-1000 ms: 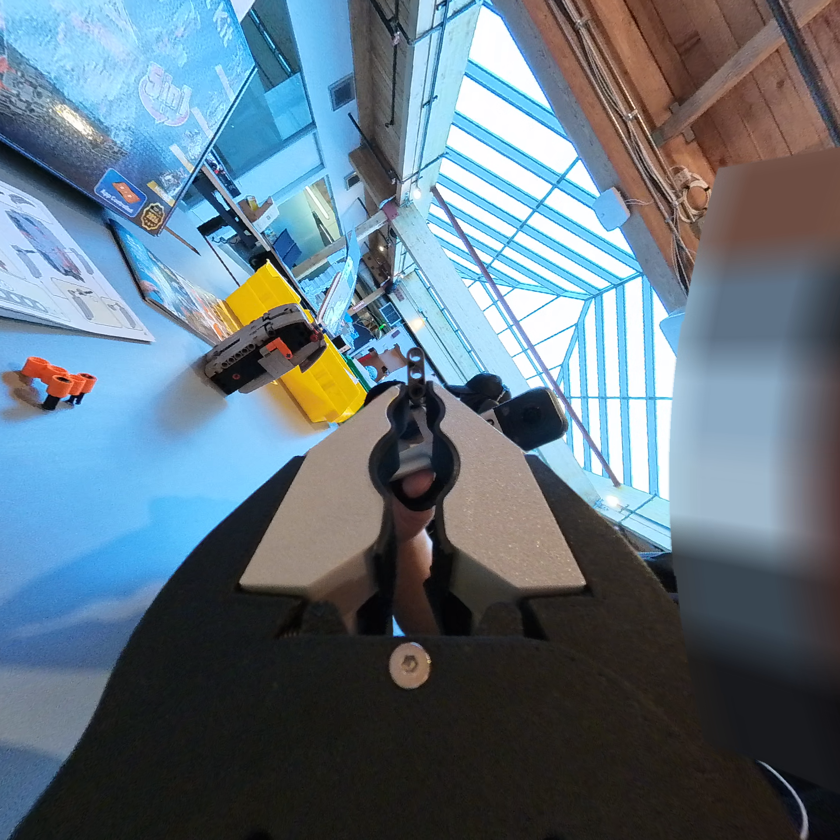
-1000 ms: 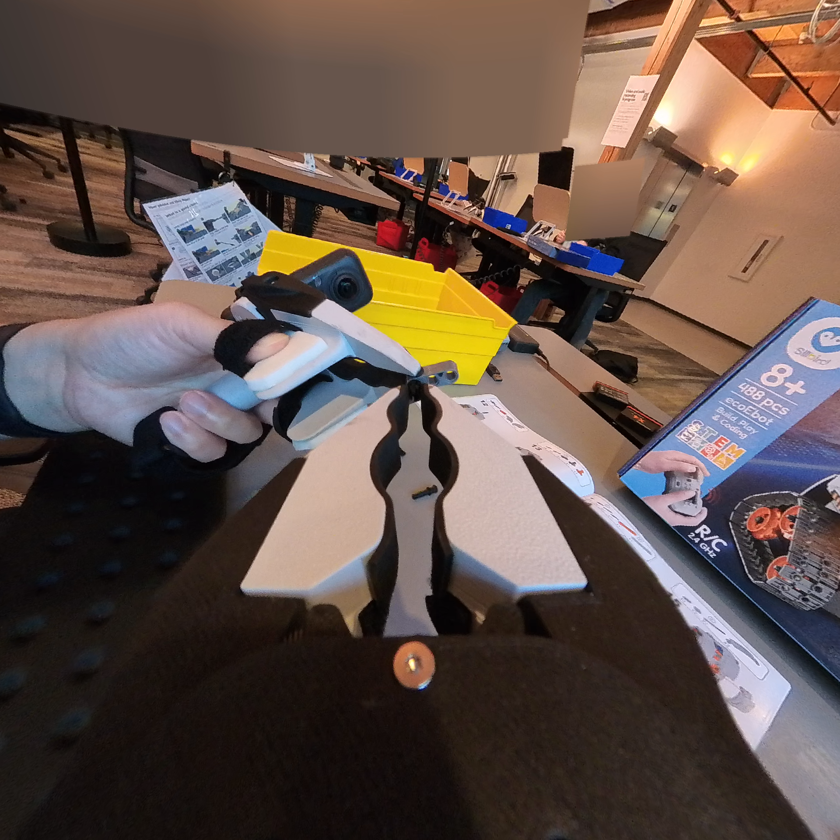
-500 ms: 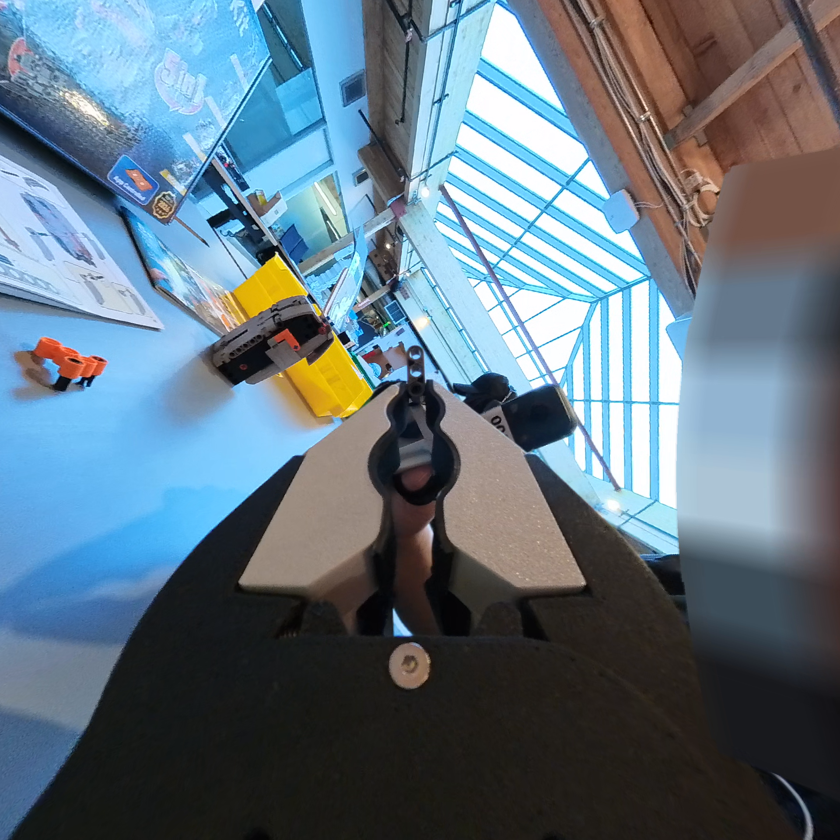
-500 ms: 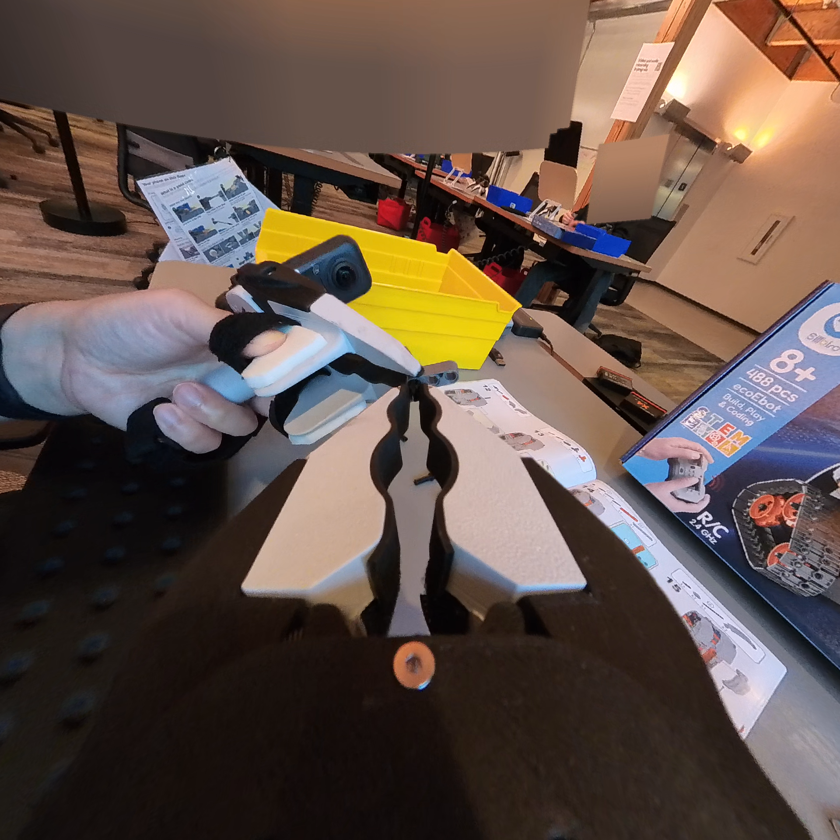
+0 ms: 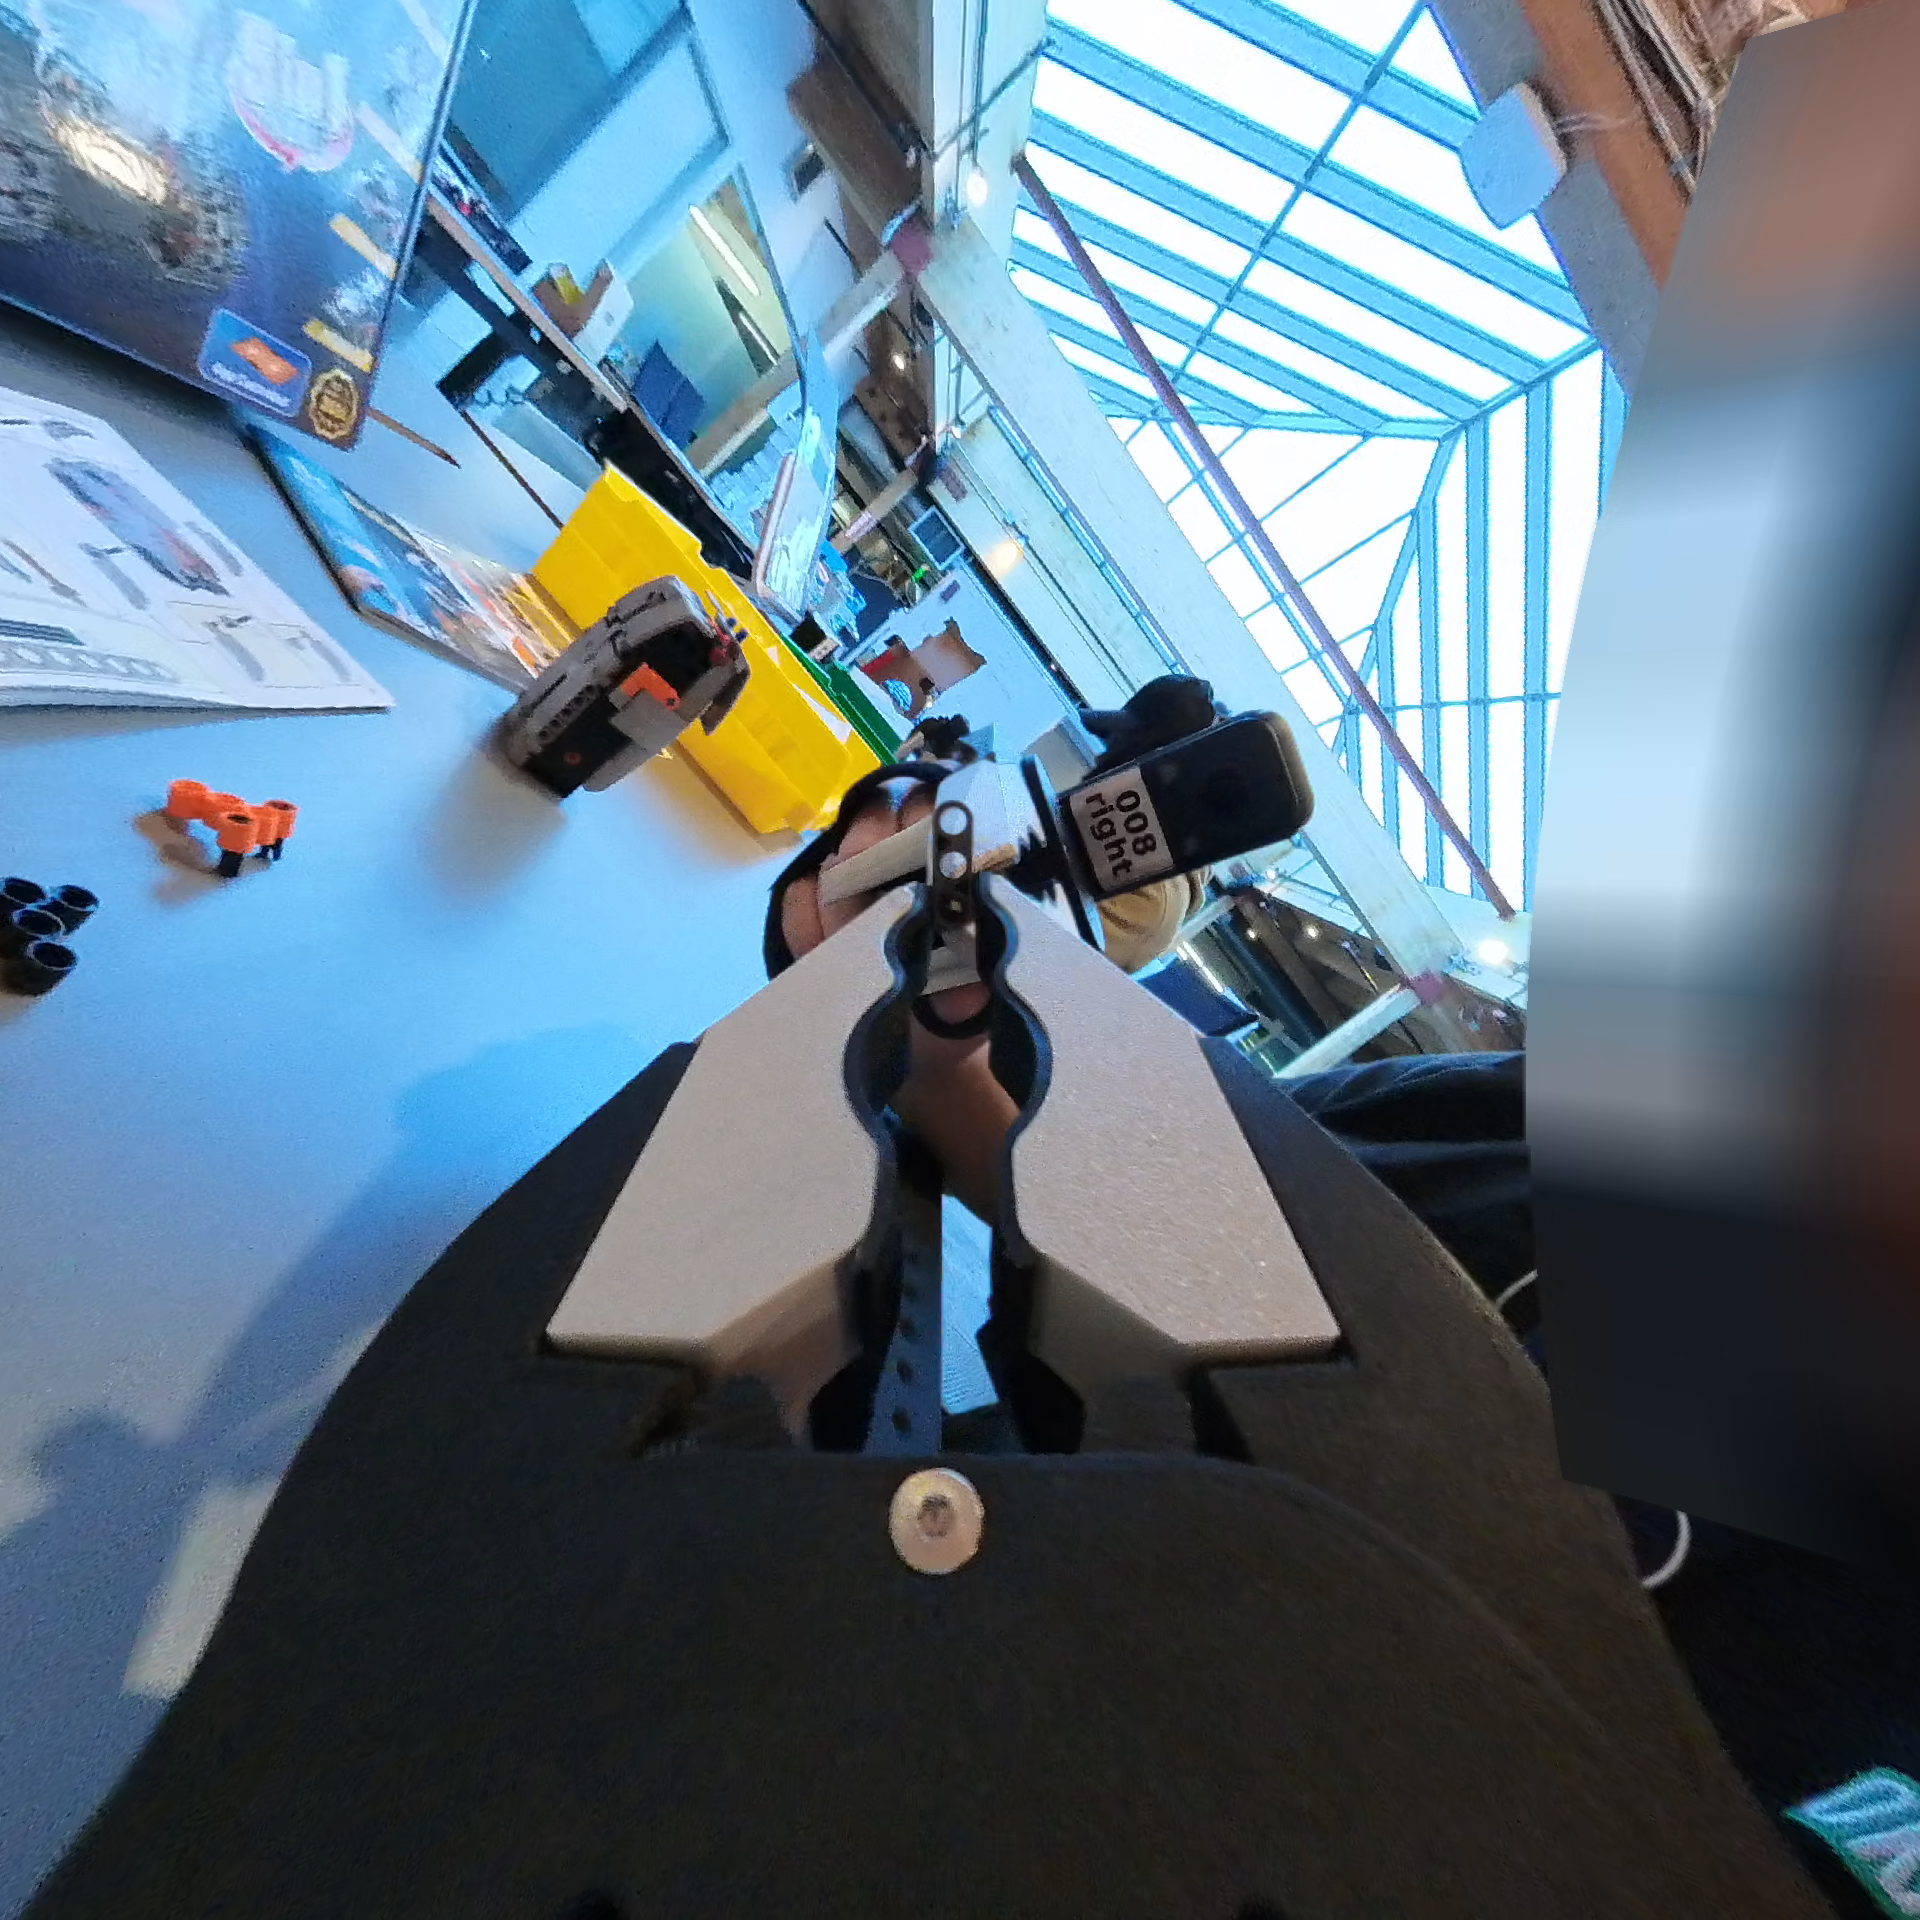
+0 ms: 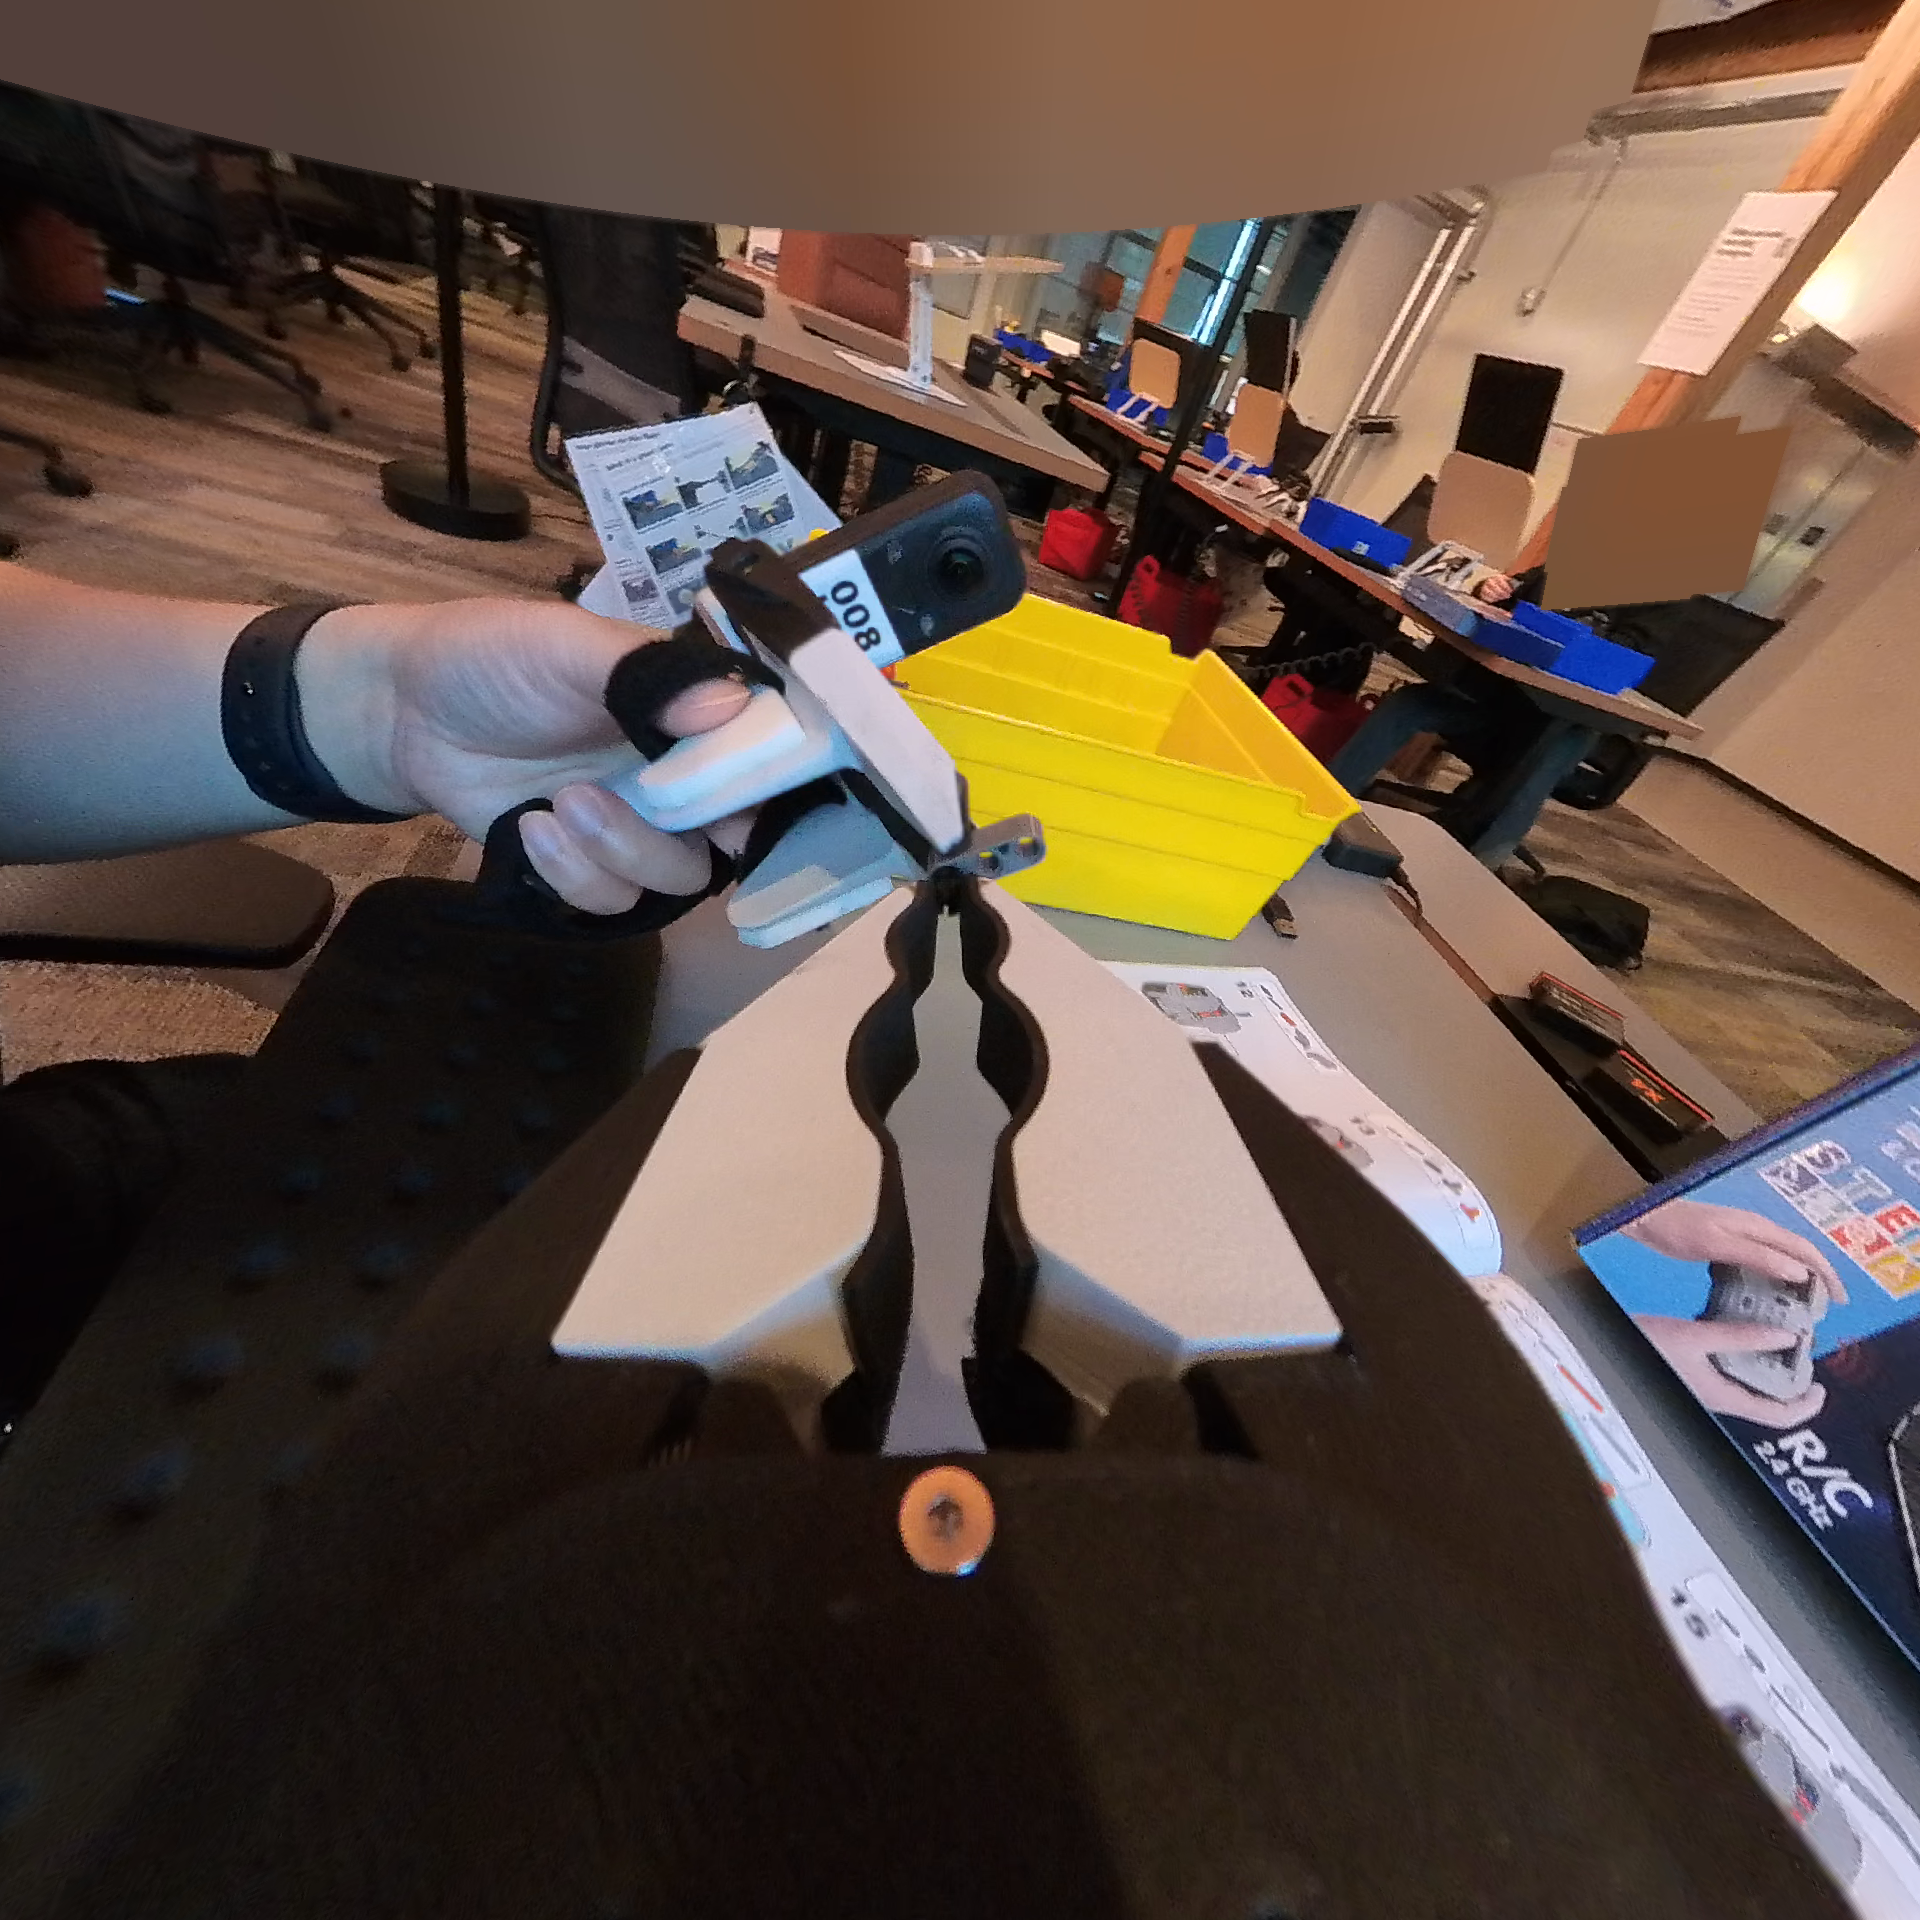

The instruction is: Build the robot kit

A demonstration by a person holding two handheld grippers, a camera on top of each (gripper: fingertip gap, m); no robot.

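- Left gripper (image 5: 951,914): jaws pinched on a grey holed beam (image 5: 952,862).
- Right gripper (image 6: 948,883): jaws closed at the tips, possibly on a dark pin, meeting that beam just ahead.
- Yellow bin (image 6: 1122,769) beyond.

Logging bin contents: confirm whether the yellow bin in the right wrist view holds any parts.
No: the yellow bin shows only bare compartments.
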